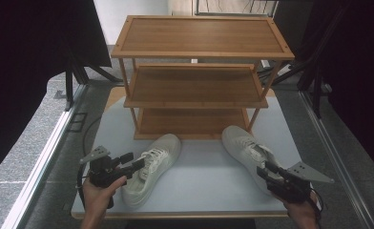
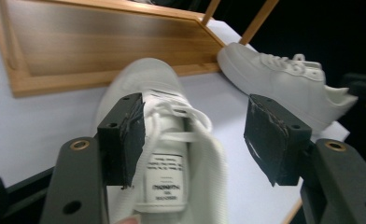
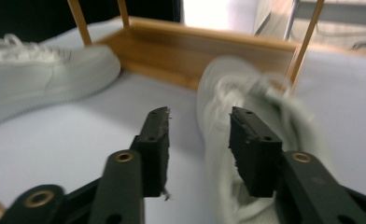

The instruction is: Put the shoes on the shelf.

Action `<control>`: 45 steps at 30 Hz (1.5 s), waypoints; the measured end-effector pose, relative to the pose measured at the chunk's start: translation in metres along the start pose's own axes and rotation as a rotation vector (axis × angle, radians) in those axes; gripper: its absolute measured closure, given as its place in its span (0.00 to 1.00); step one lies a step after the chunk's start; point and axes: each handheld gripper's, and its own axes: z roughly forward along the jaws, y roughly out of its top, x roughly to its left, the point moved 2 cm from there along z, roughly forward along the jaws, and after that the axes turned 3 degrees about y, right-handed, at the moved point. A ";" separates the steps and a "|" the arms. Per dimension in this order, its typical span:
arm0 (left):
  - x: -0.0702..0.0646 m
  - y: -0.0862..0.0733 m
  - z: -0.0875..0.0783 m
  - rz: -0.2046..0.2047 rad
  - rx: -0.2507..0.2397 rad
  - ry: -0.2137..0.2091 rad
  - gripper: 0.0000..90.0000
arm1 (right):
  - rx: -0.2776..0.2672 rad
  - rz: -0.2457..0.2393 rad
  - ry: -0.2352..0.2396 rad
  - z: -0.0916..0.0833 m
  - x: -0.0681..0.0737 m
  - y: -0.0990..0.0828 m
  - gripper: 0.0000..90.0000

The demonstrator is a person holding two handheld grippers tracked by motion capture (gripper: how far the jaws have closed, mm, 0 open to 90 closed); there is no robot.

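Two white lace-up sneakers lie on the pale table (image 1: 204,179) in front of a wooden rack. My left gripper (image 1: 132,162) hovers over the heel end of the left sneaker (image 1: 152,164). In the left gripper view this gripper (image 2: 197,135) stands wide open, with the left sneaker's (image 2: 148,84) tongue and laces between the jaws and the right pad (image 2: 272,140) well clear of it. My right gripper (image 1: 266,168) is at the heel of the right sneaker (image 1: 244,143). This gripper (image 3: 199,135) is partly open, and the blurred right sneaker's (image 3: 246,88) side edge lies in the gap without being pinched.
The three-shelf wooden rack (image 1: 194,86) stands at the back of the table, its bottom shelf (image 2: 102,42) just beyond the sneakers' toes. Bare table lies between the two sneakers. Black curtains and stand legs flank the table on both sides.
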 end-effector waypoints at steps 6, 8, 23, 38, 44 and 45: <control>0.002 0.004 0.005 0.050 0.029 0.022 0.42 | -0.022 -0.017 -0.014 0.002 -0.029 0.016 0.45; 0.002 0.006 0.004 0.058 0.028 0.024 0.42 | -0.020 -0.019 -0.015 0.004 -0.034 0.018 0.45; 0.013 -0.006 0.025 0.116 0.110 0.071 0.39 | 0.097 -0.031 0.082 0.041 -0.079 0.012 0.42; 0.025 -0.015 0.053 0.119 0.212 0.182 0.63 | 0.170 -0.041 0.071 0.074 -0.094 -0.001 0.70; 0.021 -0.014 0.053 0.196 0.217 0.191 0.87 | 0.165 -0.058 0.039 0.077 -0.093 0.000 0.87; 0.019 -0.013 0.053 0.203 0.220 0.199 0.88 | 0.160 -0.056 0.035 0.077 -0.093 0.000 0.88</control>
